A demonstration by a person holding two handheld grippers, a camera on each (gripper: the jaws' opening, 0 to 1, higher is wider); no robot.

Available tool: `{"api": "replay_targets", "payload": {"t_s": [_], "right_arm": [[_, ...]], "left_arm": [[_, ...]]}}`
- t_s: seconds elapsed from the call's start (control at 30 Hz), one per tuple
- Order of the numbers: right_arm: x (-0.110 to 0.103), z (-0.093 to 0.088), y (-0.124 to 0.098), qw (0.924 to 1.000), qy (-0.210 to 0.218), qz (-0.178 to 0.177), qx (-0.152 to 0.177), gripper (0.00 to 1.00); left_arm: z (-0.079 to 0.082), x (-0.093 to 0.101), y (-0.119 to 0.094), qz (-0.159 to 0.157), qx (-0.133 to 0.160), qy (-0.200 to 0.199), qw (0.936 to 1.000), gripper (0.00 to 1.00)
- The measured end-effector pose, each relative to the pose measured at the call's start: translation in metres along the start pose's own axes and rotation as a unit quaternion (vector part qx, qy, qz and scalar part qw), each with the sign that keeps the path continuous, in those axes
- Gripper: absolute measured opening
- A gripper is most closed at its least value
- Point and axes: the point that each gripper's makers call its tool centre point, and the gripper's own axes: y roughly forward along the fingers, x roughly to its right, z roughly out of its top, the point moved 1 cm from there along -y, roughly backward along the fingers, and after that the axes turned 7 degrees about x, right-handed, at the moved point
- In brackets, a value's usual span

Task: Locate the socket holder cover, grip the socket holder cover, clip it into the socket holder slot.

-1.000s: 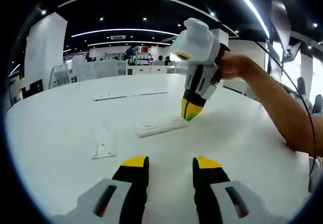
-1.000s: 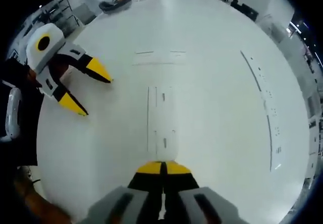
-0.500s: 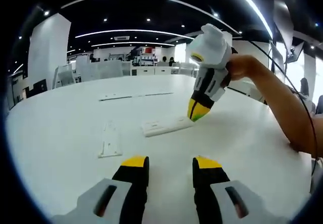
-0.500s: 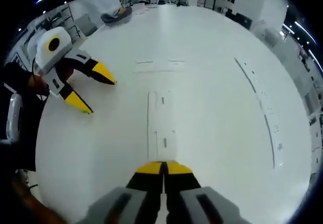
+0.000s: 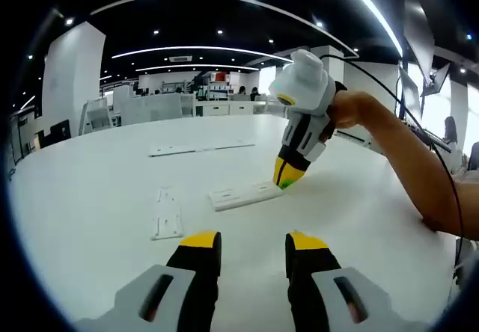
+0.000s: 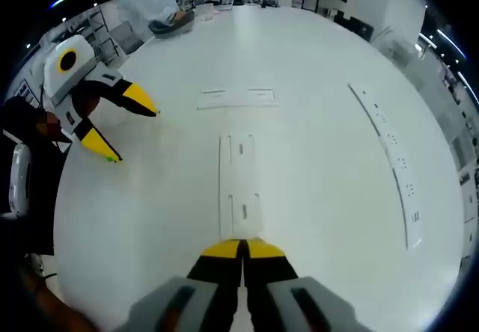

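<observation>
My right gripper (image 6: pixel 241 248), jaws clenched on nothing, hovered by the socket holder (image 6: pixel 239 179). My left gripper (image 5: pixel 253 243) stood released above the table (image 5: pixel 90 197).

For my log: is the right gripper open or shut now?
Shut. In the right gripper view the right gripper's yellow-tipped fingers touch with no gap, holding nothing, above the table.

socket holder cover (image 5: pixel 246 195): white, long narrow flat plate with small slots along it; lies flat on the white table, in the middle of the left gripper view, running left-near to right-far; in the right gripper view (image 6: pixel 240 184) it stretches straight away from the near edge.
socket holder (image 5: pixel 167 214): white, short flat bracket with a few small holes; lies flat on the table, apart from the cover, left of it and nearer in the left gripper view; in the right gripper view (image 6: pixel 237 98) it lies crosswise beyond the cover's far end.
</observation>
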Motion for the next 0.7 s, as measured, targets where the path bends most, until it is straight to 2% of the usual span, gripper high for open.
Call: {"api": "replay_targets", "payload": {"t_s": [0.1,0.23,0.37,0.53,0.6,0.7], "right_arm": [[-0.002,0.000,0.000,0.9999,-0.007,-0.004,-0.009,0.06],[0.002,-0.004,-0.004,0.9993,0.003,-0.027,-0.025,0.12],[0.003,-0.015,-0.012,0.9983,0.003,-0.038,-0.044,0.16],[-0.006,-0.005,-0.022,0.9993,0.002,-0.033,-0.015,0.19],[-0.011,0.001,-0.027,0.9992,0.009,-0.038,-0.001,0.18],[-0.029,0.003,-0.031,0.9992,-0.003,-0.040,-0.003,0.18]], "left_arm": [[-0.001,-0.004,-0.005,0.014,-0.007,0.009,0.9998,0.33],[-0.002,-0.006,-0.012,0.027,-0.017,0.005,0.9995,0.33],[0.002,-0.004,-0.029,0.049,-0.022,0.008,0.9985,0.32],[0.004,-0.008,-0.050,0.071,-0.027,-0.002,0.9971,0.32],[0.001,-0.013,-0.060,0.083,-0.039,-0.013,0.9957,0.32],[0.001,-0.020,-0.070,0.096,-0.047,-0.019,0.9941,0.32]]}}
